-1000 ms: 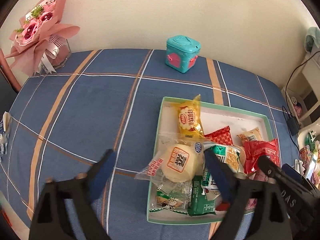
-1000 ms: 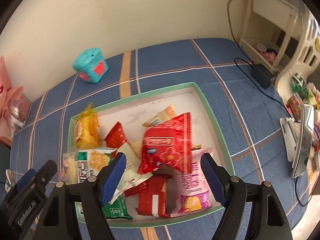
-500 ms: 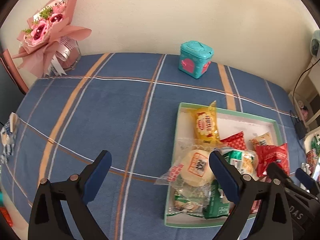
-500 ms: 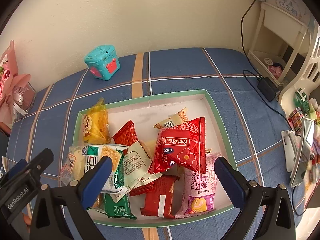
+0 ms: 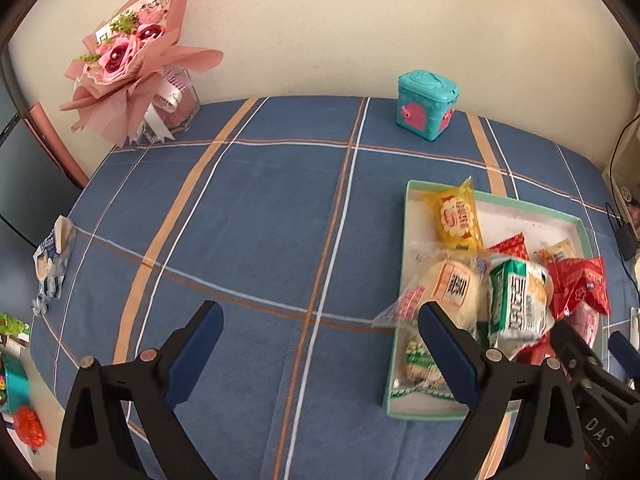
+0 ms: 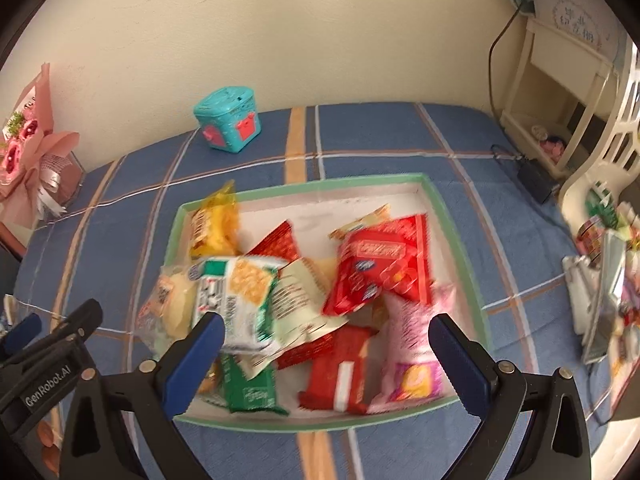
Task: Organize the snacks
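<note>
Both claws stand wide apart with nothing between their blue pads. Left claw hangs over bare blue plaid cloth covering the surface, its right finger just over the near left corner of the shallow green-rimmed white cardboard box. Right claw hovers above that same box, over the wrapped snacks heaped inside.

Inside the box, a yellow crinkled packet lies at the far left corner, a round pale bun in clear wrap rests against the left wall with its wrapper spilling over the rim, and a green-and-white cracker pack sits on top of the pile beside it. A red foil bag leans across the middle, a pink packet and a red bar with a white stripe lie along the near wall, and a flat dark green packet fills the near left.

A teal toy box with pink doors stands by the wall, well apart from the snacks. A pink paper-wrapped bouquet sits at the far left corner.
</note>
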Demonstrator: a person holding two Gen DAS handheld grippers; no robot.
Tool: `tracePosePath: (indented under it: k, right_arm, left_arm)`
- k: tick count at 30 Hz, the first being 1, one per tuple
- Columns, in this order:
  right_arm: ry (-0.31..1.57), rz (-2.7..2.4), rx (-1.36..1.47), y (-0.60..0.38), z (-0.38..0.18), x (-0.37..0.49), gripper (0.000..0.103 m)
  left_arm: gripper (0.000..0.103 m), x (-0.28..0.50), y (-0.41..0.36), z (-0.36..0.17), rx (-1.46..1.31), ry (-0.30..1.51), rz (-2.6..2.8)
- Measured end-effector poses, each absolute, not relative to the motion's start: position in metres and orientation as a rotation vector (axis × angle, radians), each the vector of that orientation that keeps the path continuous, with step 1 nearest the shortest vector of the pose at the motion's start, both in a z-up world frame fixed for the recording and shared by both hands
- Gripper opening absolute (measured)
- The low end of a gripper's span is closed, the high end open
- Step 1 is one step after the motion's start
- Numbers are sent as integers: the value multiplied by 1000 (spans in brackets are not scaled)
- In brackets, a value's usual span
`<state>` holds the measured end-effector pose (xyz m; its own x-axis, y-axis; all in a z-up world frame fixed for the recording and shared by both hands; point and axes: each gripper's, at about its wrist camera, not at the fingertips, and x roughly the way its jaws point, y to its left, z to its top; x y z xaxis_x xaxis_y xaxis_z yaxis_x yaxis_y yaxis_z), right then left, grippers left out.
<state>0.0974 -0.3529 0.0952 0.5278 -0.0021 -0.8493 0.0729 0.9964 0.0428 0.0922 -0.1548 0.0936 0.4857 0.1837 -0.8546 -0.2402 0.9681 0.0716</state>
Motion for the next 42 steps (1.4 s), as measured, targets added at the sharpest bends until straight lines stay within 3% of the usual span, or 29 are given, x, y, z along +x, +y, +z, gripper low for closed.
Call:
tracePosePath:
  k: [23, 42]
  right_arm:
    - [1079, -23, 12, -318, 63, 33, 103]
    - [1100, -39, 10, -324, 61, 34, 103]
  left_arm:
    - [98, 25, -140, 74, 45, 1122, 261]
    - [98, 24, -130, 67, 26, 1142, 258]
